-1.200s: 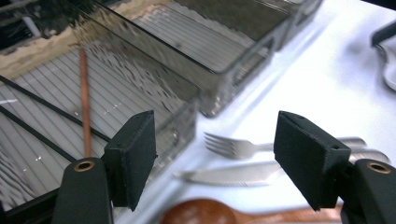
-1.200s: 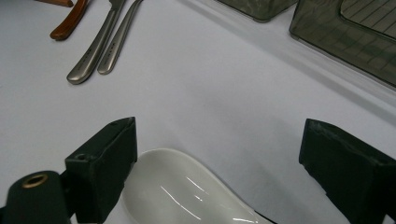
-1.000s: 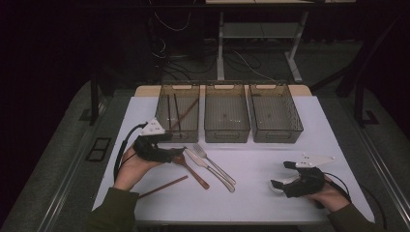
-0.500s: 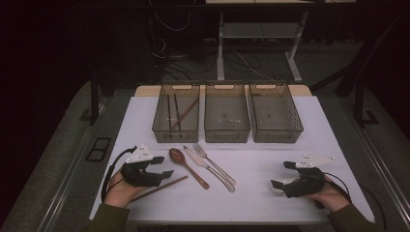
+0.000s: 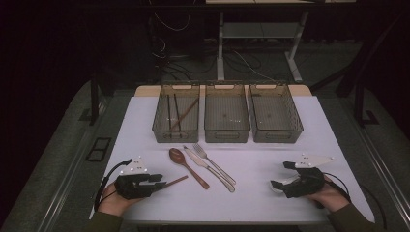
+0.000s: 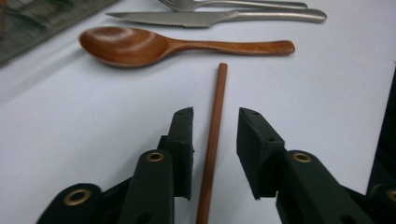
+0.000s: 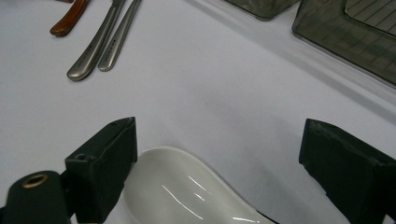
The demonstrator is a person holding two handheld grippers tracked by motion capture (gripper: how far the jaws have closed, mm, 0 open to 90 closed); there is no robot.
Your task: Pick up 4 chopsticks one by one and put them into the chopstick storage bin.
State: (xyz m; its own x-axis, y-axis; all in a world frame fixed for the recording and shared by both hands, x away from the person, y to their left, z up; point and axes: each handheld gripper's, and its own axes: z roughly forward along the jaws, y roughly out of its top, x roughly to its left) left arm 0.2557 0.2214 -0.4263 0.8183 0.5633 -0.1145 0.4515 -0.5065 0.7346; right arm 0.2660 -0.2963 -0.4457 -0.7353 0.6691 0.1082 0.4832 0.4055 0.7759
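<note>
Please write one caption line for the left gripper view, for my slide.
Open left claw straddling a wooden chopstick on the white table, with wooden spoon, knife and fork beyond.

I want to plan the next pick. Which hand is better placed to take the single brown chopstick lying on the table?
Left. The left gripper has its open fingers on both sides of the chopstick, apart from it. The right gripper is far across the table, over a white spoon.

No readable text, label or number anywhere.
</note>
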